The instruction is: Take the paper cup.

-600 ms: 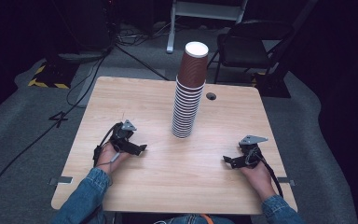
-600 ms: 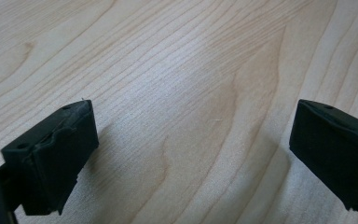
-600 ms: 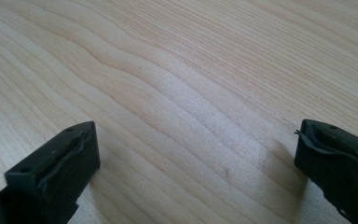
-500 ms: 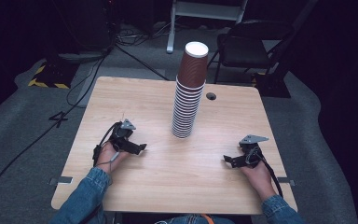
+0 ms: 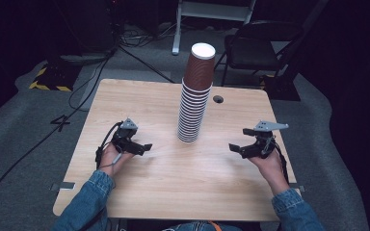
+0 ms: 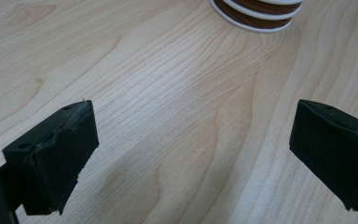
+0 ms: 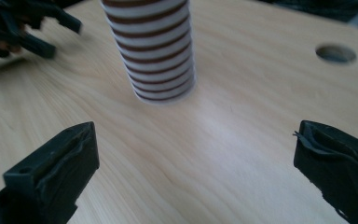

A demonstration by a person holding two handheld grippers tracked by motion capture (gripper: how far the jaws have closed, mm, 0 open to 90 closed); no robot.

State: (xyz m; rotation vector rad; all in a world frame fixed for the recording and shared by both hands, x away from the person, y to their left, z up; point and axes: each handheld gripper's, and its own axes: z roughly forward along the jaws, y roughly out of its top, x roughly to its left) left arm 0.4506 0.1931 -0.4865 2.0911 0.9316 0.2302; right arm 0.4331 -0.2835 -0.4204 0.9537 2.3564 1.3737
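Note:
A tall stack of brown paper cups (image 5: 195, 96) with white rims stands upside down in the middle of the wooden table (image 5: 125, 101). My left gripper (image 5: 146, 147) rests low over the table to the stack's left, jaws pointing toward it. In the left gripper view its jaws (image 6: 191, 149) stand wide open over bare wood, with the stack's base (image 6: 256, 11) ahead. My right gripper (image 5: 240, 139) hovers to the stack's right, also open and holding nothing. In the right gripper view (image 7: 196, 172) the stack (image 7: 151, 51) rises ahead and the left gripper (image 7: 23, 28) shows beyond it.
A round cable hole (image 5: 218, 99) sits in the table behind the stack, also seen in the right gripper view as the hole (image 7: 335, 53). A black chair (image 5: 260, 48) and cables lie on the floor beyond the far edge.
My right gripper has shifted slightly up and away from the table's front edge. The left gripper and the cup stack stay where they were.

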